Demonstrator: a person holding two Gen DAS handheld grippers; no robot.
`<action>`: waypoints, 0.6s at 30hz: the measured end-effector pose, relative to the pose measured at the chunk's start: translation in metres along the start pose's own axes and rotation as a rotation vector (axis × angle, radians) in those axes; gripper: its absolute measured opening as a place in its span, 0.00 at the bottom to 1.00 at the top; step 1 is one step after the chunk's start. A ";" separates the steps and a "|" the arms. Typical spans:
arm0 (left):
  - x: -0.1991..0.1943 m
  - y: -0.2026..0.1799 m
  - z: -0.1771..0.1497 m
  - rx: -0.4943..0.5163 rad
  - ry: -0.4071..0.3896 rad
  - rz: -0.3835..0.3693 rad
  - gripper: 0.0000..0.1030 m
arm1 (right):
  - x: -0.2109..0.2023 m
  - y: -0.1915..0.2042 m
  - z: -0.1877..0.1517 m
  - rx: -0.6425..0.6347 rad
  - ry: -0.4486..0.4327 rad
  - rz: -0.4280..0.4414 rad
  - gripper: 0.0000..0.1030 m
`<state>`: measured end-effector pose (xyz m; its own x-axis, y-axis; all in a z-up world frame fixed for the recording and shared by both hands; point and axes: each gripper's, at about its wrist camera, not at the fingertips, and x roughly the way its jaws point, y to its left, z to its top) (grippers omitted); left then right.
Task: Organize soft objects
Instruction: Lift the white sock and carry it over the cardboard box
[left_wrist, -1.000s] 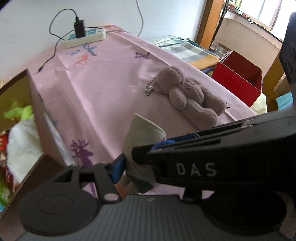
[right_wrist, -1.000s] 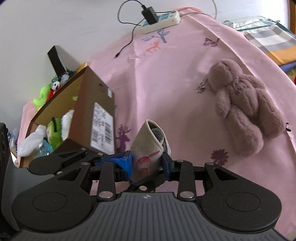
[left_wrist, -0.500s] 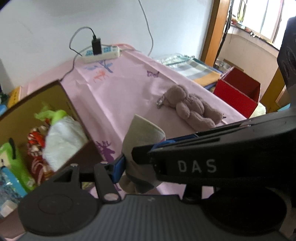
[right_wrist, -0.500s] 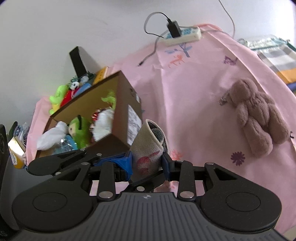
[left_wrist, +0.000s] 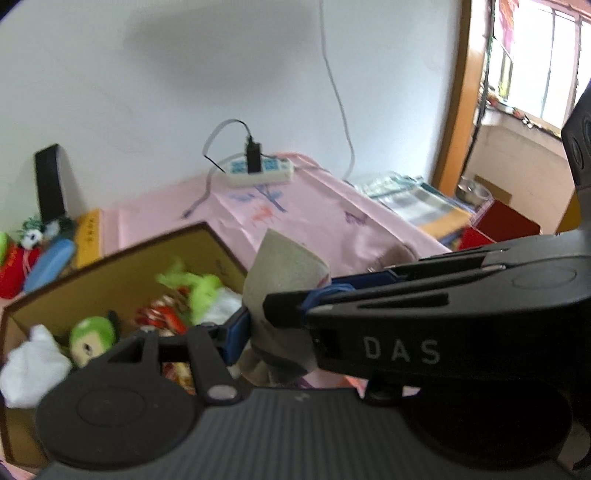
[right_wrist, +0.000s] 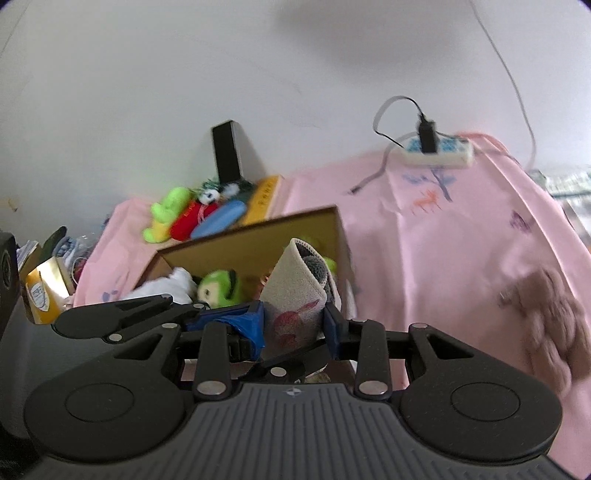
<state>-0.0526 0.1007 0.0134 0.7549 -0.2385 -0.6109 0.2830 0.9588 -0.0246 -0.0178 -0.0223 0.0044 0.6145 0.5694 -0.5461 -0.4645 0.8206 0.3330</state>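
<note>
A folded beige cloth (right_wrist: 295, 295) is clamped by the right gripper (right_wrist: 293, 325) and the left gripper (left_wrist: 275, 317) together, held above the cardboard box (right_wrist: 258, 236), whose soft toys (right_wrist: 219, 288) lie at nine o'clock.

Left gripper (left_wrist: 275, 317) clamped on beige sock (left_wrist: 284, 273), cardboard box (left_wrist: 122, 266) of plush toys beyond

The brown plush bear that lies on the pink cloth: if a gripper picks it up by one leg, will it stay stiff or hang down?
The brown plush bear looks soft and fluffy, so it would probably hang limp and weigh little. It lies sprawled flat on the pink cloth, so rolling seems unlikely. Its fur may give under the pads, so a shallow pinch might slip.
</note>
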 end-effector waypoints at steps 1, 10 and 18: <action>-0.001 0.005 0.002 -0.004 -0.009 0.010 0.46 | 0.003 0.003 0.003 -0.010 -0.006 0.007 0.17; 0.000 0.040 0.017 -0.001 -0.055 0.101 0.46 | 0.030 0.026 0.023 -0.064 -0.050 0.057 0.18; 0.026 0.070 0.019 -0.038 -0.055 0.114 0.46 | 0.065 0.026 0.031 -0.070 -0.046 0.051 0.18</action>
<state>-0.0015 0.1590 0.0108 0.8126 -0.1346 -0.5671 0.1718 0.9851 0.0123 0.0302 0.0375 0.0011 0.6166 0.6136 -0.4933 -0.5387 0.7857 0.3040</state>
